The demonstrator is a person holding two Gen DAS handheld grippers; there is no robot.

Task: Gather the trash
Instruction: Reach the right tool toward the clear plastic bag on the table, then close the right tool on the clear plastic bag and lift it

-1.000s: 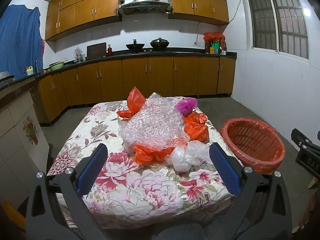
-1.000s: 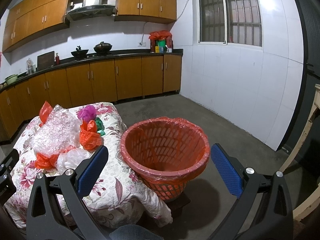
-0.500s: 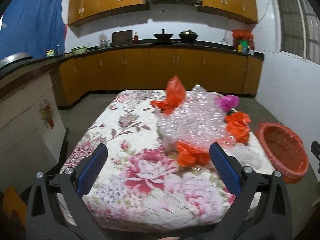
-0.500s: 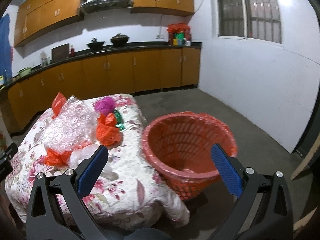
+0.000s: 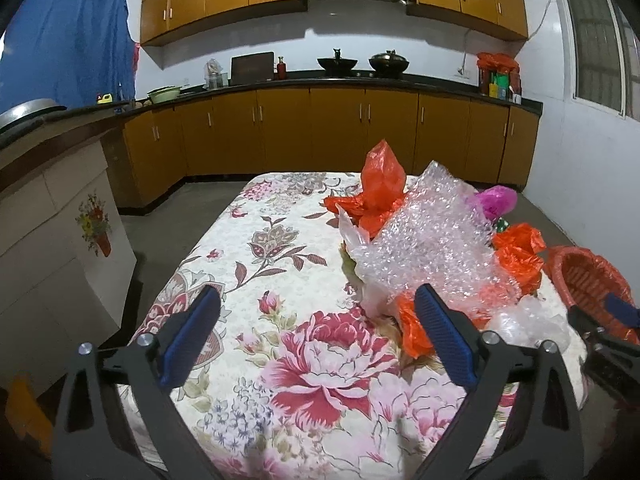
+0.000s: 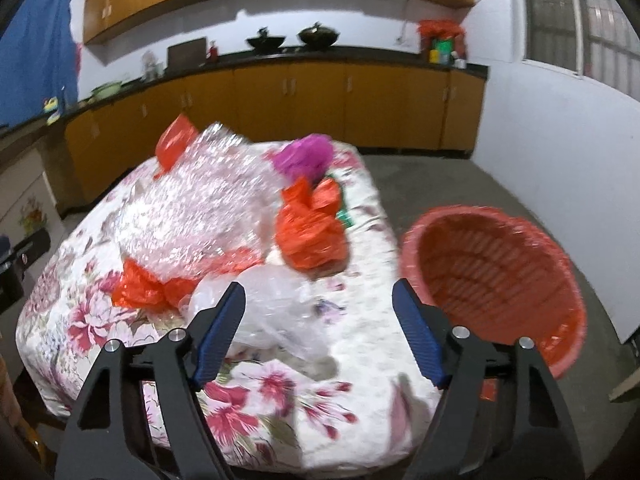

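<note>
Waiting to begin: all the trash lies on the table, none of it visibly in the basket.

Kitchen of brown cabinets (image 5: 360,128) rings the flowered table (image 5: 280,280); beside the table's edge stands the red-lined basket (image 6: 500,264), seemingly empty. On the table, the bubble wrap (image 6: 200,208) is the biggest piece, with orange bags (image 6: 312,228) just beside it, a clear bag (image 6: 276,304) nearest the basket-side front edge and a pink wad (image 6: 304,152) beyond. Left gripper (image 5: 316,332) and right gripper (image 6: 320,328) both hang spread wide, holding nothing, the right facing the clear bag.
</note>
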